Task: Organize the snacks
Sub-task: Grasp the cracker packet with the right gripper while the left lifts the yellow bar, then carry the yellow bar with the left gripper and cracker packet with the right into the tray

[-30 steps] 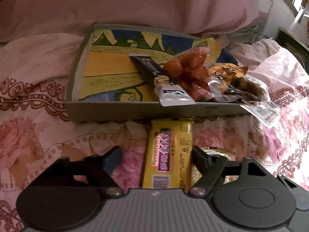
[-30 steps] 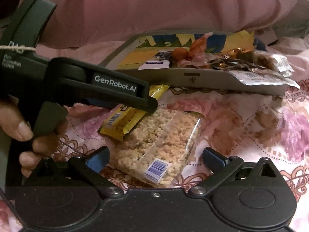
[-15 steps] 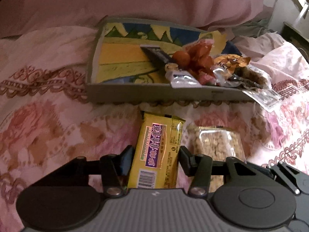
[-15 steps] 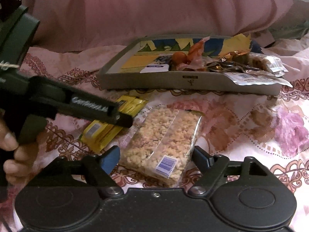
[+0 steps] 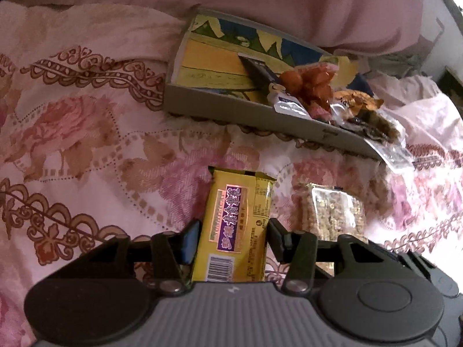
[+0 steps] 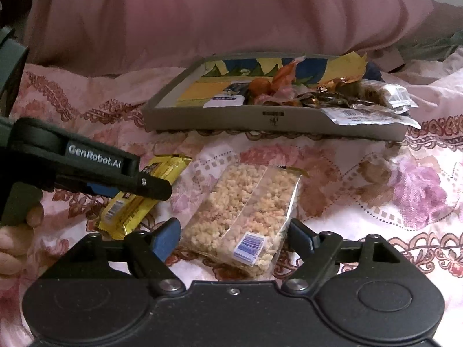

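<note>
Lying between left tongs (image 5: pixel 233 238), yellow snack bar (image 5: pixel 235 228), pads touching its sides

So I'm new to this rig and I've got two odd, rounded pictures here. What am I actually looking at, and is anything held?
There is no robot arm. A person holds a hand-held gripper in each hand, and each has a wide-angle camera looking forward along its two fingers. The black shape at the bottom of each picture is that gripper's own body.

The left wrist view shows the left gripper closed on a yellow snack bar. The right wrist view shows the right gripper with its jaws opening around a clear bag of puffed snack, which lies between them, not gripped. At the left of that view are the other gripper and the person's hand.

Everything lies on a flowered bed cover. Behind is a shallow tray, with several snacks piled at its right end.
</note>
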Demonstrator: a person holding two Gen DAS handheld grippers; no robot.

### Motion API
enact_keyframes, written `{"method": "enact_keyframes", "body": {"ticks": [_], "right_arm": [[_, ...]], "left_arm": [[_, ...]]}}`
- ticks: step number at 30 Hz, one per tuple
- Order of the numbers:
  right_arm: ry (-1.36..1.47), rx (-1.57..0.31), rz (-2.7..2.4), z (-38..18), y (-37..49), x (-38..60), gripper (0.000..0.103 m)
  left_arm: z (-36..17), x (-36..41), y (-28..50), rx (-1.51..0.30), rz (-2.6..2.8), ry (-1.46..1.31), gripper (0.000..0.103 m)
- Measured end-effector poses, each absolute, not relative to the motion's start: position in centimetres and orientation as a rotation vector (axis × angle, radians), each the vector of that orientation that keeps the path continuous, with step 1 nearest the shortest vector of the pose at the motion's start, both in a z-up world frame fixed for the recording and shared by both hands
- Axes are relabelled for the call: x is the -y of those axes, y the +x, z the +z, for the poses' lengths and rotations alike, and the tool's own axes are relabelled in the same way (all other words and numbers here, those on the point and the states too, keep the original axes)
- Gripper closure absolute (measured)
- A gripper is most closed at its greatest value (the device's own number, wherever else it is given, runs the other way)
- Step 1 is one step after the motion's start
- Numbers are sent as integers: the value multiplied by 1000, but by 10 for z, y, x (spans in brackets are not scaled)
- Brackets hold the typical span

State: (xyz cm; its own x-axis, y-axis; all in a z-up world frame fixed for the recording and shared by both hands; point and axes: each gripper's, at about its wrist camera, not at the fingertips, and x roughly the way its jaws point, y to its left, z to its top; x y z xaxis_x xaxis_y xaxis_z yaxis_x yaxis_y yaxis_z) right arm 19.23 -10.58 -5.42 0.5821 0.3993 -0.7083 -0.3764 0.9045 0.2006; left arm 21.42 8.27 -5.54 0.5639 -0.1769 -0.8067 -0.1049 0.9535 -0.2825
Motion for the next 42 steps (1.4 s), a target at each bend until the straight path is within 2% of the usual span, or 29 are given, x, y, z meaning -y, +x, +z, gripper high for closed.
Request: {"method": "enact_keyframes", "body": {"ticks": [2, 4, 8, 11, 18, 26, 34, 42], "right_arm": [[36, -832, 436, -56, 198, 105, 9], [28, -829, 423, -59, 205, 103, 8], [38, -838, 428, -62, 207, 103, 21], [20, -827, 417, -58, 204, 101, 25], [17, -790, 425, -45, 191, 101, 26], [-24, -603, 418, -8, 182, 107, 26], [-13, -545, 385, 15, 241, 103, 26], [17, -565, 346, 21, 312, 82, 26]], "left_arm": [[-55, -82, 215, -974, -40, -311, 49], [-54, -82, 215, -972, -37, -315, 49], [-54, -88, 216, -966, -26, -336, 49], [-54, -92, 216, -965, -23, -357, 49], [-40, -90, 210, -933, -31, -357, 49], [-2, -99, 214, -793, -52, -416, 49], [22, -125, 267, -628, 32, -431, 49], [0, -144, 305, -597, 38, -528, 49]]}}
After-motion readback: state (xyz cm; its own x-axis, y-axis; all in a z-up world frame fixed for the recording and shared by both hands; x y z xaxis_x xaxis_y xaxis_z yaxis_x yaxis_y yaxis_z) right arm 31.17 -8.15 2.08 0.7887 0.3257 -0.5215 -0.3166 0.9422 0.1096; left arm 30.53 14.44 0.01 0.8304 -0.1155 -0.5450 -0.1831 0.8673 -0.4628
